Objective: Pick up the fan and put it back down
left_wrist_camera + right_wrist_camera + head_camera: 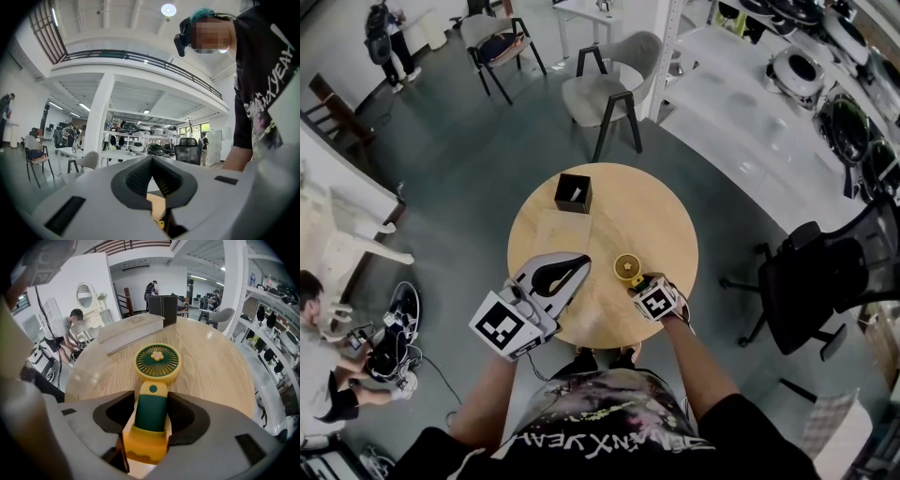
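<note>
The fan [157,363] lies flat on the round wooden table [666,225], its yellow grille pointing away from you and its green handle [151,411] running back toward you. That handle sits between the jaws of your right gripper [151,401], which tilts steeply down onto it. The pads stand just beside the handle on both sides. A thin strip of wood shows along one edge, so I judge the grip to be slack, with the fan let go rather than squeezed.

With the fan resting on the tabletop, this looks like the tail of the put-down, though it could also be a grasp not yet made.

Next you would draw the right gripper straight back and up. The yellow foot of the fan is wider than the handle and could catch a pad, so keep the jaws wide enough to pass it.

Your left gripper [553,277] hangs level over the near edge of the table, with its tips pressed together on nothing.
</note>
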The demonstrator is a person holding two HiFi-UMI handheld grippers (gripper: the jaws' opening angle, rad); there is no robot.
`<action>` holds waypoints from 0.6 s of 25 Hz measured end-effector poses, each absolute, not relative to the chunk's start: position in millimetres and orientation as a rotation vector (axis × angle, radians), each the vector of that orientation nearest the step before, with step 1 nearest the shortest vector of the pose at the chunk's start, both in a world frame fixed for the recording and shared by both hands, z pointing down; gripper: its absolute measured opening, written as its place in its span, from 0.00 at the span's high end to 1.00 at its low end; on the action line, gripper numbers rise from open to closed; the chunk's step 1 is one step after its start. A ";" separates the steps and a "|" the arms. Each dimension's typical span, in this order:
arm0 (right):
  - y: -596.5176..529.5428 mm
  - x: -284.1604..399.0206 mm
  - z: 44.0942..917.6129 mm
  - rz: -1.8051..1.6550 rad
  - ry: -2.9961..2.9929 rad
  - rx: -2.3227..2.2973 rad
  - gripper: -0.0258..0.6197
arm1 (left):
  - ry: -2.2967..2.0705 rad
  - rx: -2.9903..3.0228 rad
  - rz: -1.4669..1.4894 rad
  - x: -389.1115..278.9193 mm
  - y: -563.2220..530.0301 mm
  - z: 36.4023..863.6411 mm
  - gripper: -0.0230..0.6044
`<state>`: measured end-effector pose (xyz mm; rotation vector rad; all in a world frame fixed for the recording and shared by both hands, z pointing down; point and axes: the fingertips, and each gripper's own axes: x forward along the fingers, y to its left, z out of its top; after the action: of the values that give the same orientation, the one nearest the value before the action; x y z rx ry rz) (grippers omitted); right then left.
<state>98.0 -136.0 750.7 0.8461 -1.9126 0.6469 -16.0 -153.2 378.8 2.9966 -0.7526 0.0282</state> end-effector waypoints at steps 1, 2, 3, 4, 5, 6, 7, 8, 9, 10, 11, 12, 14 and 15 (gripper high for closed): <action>-136.9 97.3 750.6 0.637 -1.916 0.846 0.61 | -0.752 2.997 0.026 -15.9 -153.2 378.9 0.94; -136.9 97.1 750.7 0.632 -1.917 0.846 0.61 | -0.750 2.997 0.024 -15.7 -153.1 378.9 0.94; -136.1 97.6 751.5 0.631 -1.913 0.845 0.59 | -0.749 2.997 0.022 -15.3 -153.1 378.9 0.94; -135.3 98.2 752.7 0.630 -1.910 0.843 0.58 | -0.747 2.998 0.022 -14.8 -153.2 378.9 0.94; -134.3 97.7 753.6 0.631 -1.911 0.836 0.58 | -0.747 2.998 0.021 -14.3 -153.2 378.9 0.94; -133.0 96.4 753.8 0.637 -1.915 0.827 0.57 | -0.746 2.998 0.021 -13.8 -153.2 378.7 0.94; -131.8 95.2 753.7 0.641 -1.918 0.820 0.55 | -0.745 2.999 0.021 -13.4 -153.2 378.4 0.94; -131.2 94.9 753.7 0.640 -1.918 0.816 0.54 | -0.745 2.999 0.020 -13.1 -153.1 378.1 0.94; -132.1 95.5 754.4 0.630 -1.919 0.817 0.53 | -0.745 2.999 0.019 -13.1 -153.0 377.9 0.94; -133.3 96.5 755.0 0.618 -1.918 0.822 0.51 | -0.745 2.999 0.018 -13.4 -152.8 377.7 0.94; -132.6 96.4 754.1 0.619 -1.915 0.822 0.49 | -0.745 2.999 0.017 -13.8 -152.5 377.7 0.94; -130.5 94.7 752.6 0.632 -1.915 0.817 0.47 | -0.745 2.998 0.016 -14.4 -152.2 377.7 0.94; -127.7 89.5 751.0 0.649 -1.926 0.804 0.42 | -0.745 2.997 0.015 -15.3 -151.8 378.1 0.94; -127.7 86.7 750.4 0.648 -1.935 0.799 0.39 | -0.744 2.997 0.014 -15.4 -151.6 378.3 0.94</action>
<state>86.7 -127.7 750.4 0.7995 -1.9353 0.6483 -15.4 -151.6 378.3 2.9968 -0.7441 0.0141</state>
